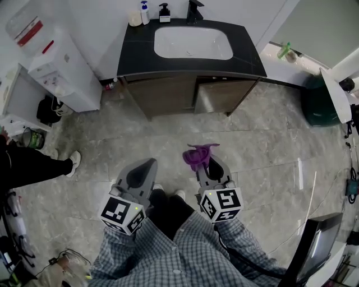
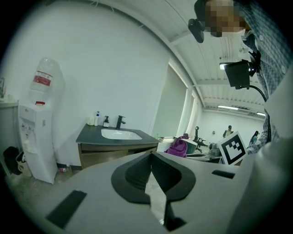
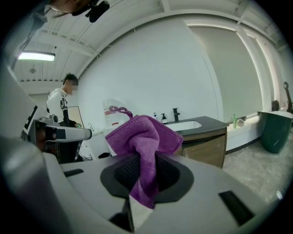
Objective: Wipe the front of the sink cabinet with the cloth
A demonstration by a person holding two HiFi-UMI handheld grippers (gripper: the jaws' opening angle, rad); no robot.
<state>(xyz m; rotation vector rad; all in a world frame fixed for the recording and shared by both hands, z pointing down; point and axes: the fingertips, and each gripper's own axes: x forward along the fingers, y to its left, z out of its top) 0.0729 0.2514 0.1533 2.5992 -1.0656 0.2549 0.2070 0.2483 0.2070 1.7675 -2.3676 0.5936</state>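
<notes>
A purple microfibre cloth (image 3: 145, 132), judged soft and limp, is clamped mid-fold by the right gripper (image 3: 145, 161); the left gripper (image 2: 151, 159) is closed on nothing.

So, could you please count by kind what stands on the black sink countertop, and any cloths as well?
Pump bottles: 2, the white blue-topped bottle and the dark bottle
Pale round cup: 1
Black metal tap: 1
Purple fleecy cloth: 1
Total: 5
</notes>
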